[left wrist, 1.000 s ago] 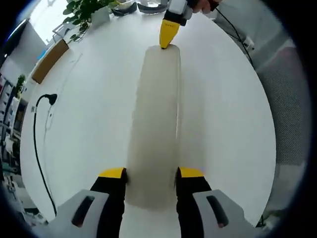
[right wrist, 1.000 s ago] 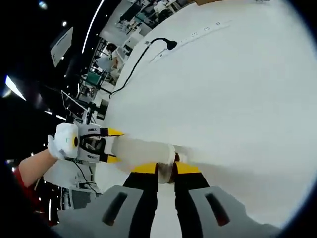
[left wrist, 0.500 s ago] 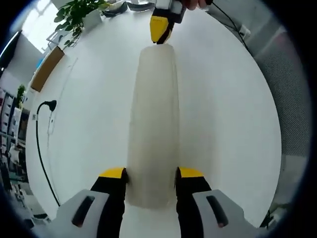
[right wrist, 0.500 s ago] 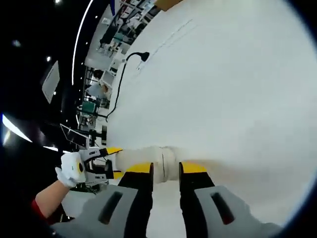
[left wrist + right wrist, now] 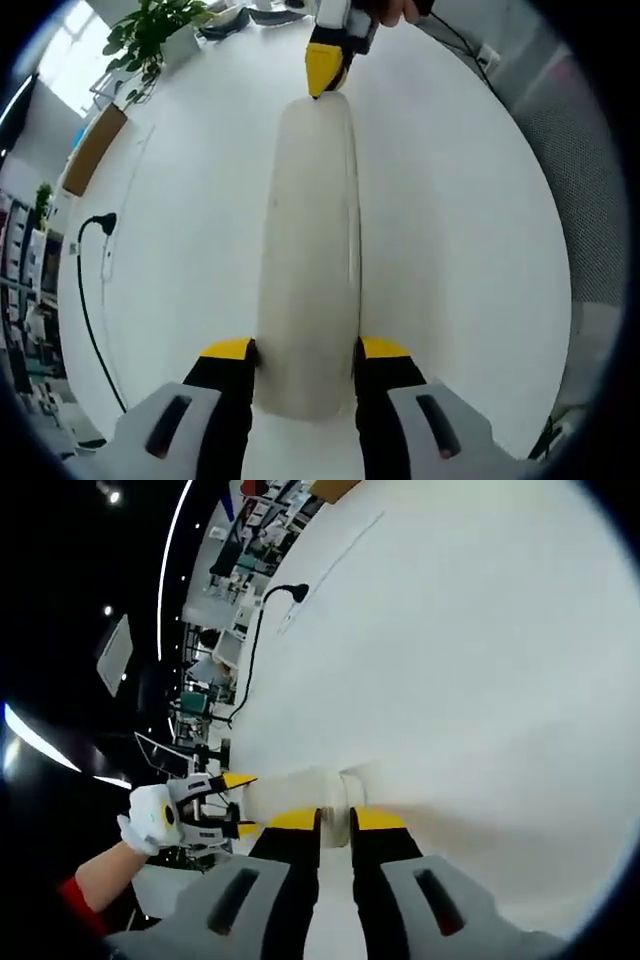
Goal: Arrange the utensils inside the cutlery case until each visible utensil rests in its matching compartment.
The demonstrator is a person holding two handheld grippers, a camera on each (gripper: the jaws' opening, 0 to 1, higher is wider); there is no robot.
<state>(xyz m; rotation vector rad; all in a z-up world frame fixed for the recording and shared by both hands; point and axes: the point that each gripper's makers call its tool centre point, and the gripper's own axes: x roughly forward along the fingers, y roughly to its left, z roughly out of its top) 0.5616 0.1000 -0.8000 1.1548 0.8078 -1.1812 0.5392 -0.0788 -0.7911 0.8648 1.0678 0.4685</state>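
Case [image 5: 308, 250], long, pale and translucent, lies on the white table [image 5: 180, 260] and runs straight away from my left gripper [image 5: 305, 350] toward the far edge. My left fingers [image 5: 228, 352] sit one on each side of its near end, pinching it across its width, touching both sides. At the far end I see my right gripper [image 5: 325, 70] coming down from the top of the left gripper view, its yellow tip on the case's end. In the right gripper view the right gripper [image 5: 335, 820] has its fingers [image 5: 292, 822] nearly together, nipping the end of the case [image 5: 300, 792], where a seam or cap line crosses it. Beyond, the left gripper [image 5: 215, 805] holds the other end, carried by a hand in a white glove [image 5: 150, 818] with a red sleeve [image 5: 75, 900] behind. I cannot tell what is inside the case; no utensil reads through its wall. A black cable [image 5: 85, 290] with a plug lies near the table's left edge, well apart from the case, and a potted plant [image 5: 150, 35] stands by the far left corner.
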